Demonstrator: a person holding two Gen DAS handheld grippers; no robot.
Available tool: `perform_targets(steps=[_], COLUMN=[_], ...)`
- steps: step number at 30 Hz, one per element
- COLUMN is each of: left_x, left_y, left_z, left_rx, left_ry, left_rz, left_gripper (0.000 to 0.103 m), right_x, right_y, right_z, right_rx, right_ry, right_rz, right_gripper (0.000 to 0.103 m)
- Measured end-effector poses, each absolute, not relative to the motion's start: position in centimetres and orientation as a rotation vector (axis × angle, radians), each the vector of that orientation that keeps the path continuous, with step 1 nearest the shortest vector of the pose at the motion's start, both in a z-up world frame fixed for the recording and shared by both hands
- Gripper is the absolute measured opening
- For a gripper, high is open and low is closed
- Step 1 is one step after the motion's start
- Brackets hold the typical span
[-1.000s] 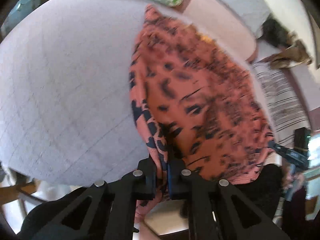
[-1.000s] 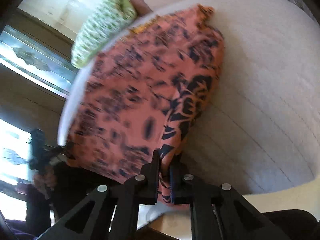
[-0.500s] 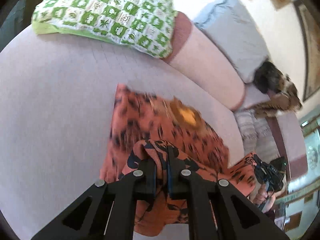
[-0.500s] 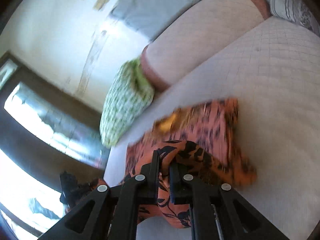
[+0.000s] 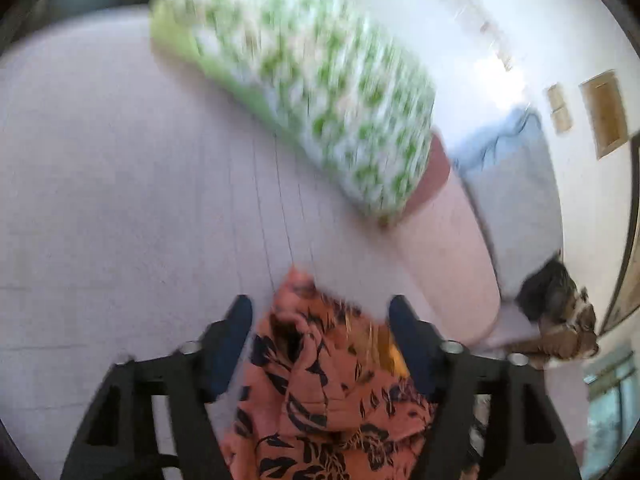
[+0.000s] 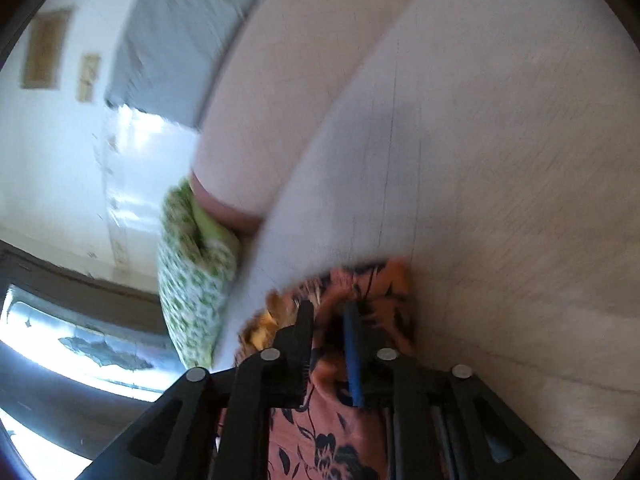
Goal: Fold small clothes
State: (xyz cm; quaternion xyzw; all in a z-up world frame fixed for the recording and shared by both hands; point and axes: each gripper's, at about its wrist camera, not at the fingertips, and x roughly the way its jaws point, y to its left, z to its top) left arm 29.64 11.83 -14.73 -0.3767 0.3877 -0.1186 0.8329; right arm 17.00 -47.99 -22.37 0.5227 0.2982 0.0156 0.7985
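bare sofa seat (image 5: 120,200) ahead, green-patterned cushion (image 5: 320,92) and backrest (image 5: 452,264) blocking beyond

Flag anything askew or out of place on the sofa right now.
The orange patterned garment lies bunched and rumpled on the sofa seat, not flat or squarely folded. Both the left gripper and the right gripper stand open around it. Motion blur hides finer detail.

An orange garment (image 5: 320,392) with a dark leaf-and-flower print lies bunched and folded over on pale quilted fabric — its rumpled top edge pointing away, a yellow patch showing at one side (image 6: 260,334) — most of it blurred.
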Motion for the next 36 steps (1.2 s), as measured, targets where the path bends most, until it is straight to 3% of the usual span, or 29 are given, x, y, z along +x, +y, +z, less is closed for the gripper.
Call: perform_targets(steps=[1,2,6,8,9,17,23,36], left_x=[28.5,27.8,25.0,23.7,23.2,24.0,27.7,37.6], left_y=[11.6,11.1,5.9,2.2,0.8,-8.1,-8.6,-8.7], left_z=[-13.9,-13.5,-13.0,-13.4,-13.7,-17.1,-18.4,-13.2], left_rx=[-0.764,-0.74,-0.521,-0.411,-0.371,-0.263,-0.257,-0.22], left_ry=[0.807,0.806,0.909,0.953,0.978,1.15,1.184,1.017], left_rz=[-0.243,-0.252,-0.336,-0.417,-0.455,-0.62,-0.571,-0.456], left_gripper=[0.073,0.073,0.073,0.073,0.073,0.073,0.072,0.072], right_x=[15.9,15.0,14.3,14.5,14.8,18.0,21.4,25.2], right_y=[-48.2,-47.8,-43.4,-39.4,-37.2,-25.1,-24.9,-37.2], right_z=[-21.4,-20.4,-18.1,-17.7,-17.6,-19.5,-22.5,-18.5], right_rx=[1.107,1.058,0.862,0.735,0.663,0.492,0.492,0.518], right_ry=[0.603,0.59,0.694,0.756,0.793,0.955,1.036,0.71], right_rz=[-0.002,-0.042,0.061,0.117,0.148,0.338,0.314,-0.081], right_gripper=[0.058,0.067,0.061,0.04,0.036,0.035,0.033,0.037])
